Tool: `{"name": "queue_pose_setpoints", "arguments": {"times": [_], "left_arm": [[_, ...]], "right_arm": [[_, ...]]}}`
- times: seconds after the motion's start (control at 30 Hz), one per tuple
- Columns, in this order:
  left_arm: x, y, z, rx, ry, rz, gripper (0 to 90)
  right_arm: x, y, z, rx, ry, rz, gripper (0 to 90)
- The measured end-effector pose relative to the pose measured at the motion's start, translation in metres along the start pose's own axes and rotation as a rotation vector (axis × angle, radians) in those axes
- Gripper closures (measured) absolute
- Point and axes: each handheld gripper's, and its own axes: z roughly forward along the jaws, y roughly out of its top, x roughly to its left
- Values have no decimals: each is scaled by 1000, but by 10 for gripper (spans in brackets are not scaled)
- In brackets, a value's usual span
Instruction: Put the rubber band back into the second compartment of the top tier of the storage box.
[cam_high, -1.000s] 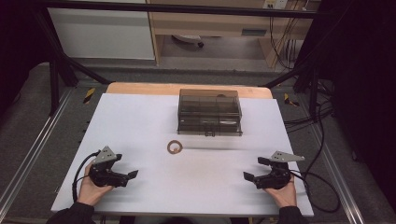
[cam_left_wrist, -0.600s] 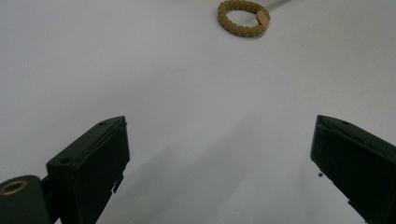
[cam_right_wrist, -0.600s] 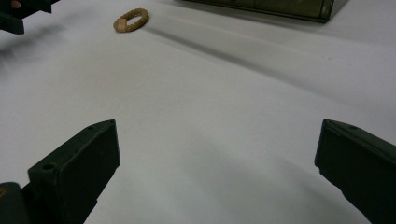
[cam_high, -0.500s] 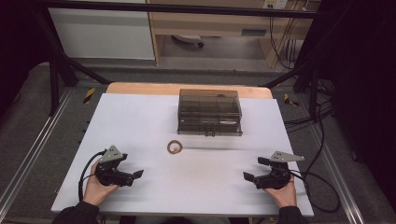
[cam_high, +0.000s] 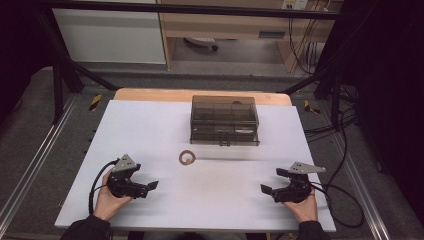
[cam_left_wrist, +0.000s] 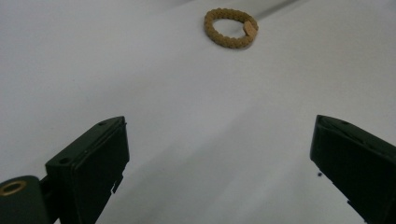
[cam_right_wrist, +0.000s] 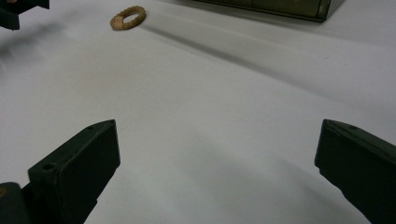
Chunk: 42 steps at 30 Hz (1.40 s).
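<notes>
A small tan braided ring (cam_high: 187, 158), like a woven bracelet with a paler tag on one side, lies flat on a white table (cam_high: 150, 125), near the middle and a little toward the person's side. Nothing touches it.

Just beyond the ring stands a smoky see-through box (cam_high: 224, 120) with a closed lid and a small latch at its front edge. Through the dark plastic, dividers and faint shapes can be made out, but what lies inside cannot be told.

The left gripper (cam_high: 145, 186) is held in the person's left hand (cam_high: 107, 200) low over the table, near its front left edge, pointing right and slightly toward the ring; its jaws stand wide apart with nothing between them. In the left gripper view the ring (cam_left_wrist: 231, 28) lies ahead, well clear of the jaws.

The right gripper (cam_high: 270, 184) is held in the right hand (cam_high: 305, 207) near the front right edge, pointing left, jaws likewise wide apart and empty. In its view the ring (cam_right_wrist: 128, 17) lies far ahead at the left
</notes>
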Motion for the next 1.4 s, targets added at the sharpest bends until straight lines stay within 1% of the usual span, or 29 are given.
{"name": "queue_pose_setpoints", "arguments": {"times": [0.17, 0.2, 0.43, 0.7, 0.9, 0.93, 1.07, 1.1, 1.3, 1.4], "left_arm": [[-2, 7, -1, -9, -5, -8, 38], [-2, 8, -1, -10, -3, -3, 38], [-2, 18, 1, -16, -4, -4, 38], [-5, 26, 8, -8, -7, 0, 37], [-7, 33, 15, -3, -2, 2, 37], [-8, 36, 17, -5, -3, -4, 37], [-9, 40, 21, -4, -4, -5, 37], [-9, 41, 23, 1, -2, 1, 37], [-11, 47, 30, 7, 4, 3, 38], [-12, 49, 34, 7, 4, -3, 38]], "right_arm": [[1, 0, 0, 2, -2, 0, 7], [0, 0, 0, 2, -3, -4, 7], [1, 1, 1, 5, -3, -6, 7], [1, 1, 0, 4, -3, -5, 7], [1, 1, 0, 5, -3, -6, 7], [1, 1, 0, 7, -4, -6, 7], [1, 1, 1, 9, -4, -7, 7], [1, 1, 1, 9, -4, -7, 7], [1, 1, 1, 9, -5, -7, 7], [1, 1, 1, 10, -6, -8, 7]]}}
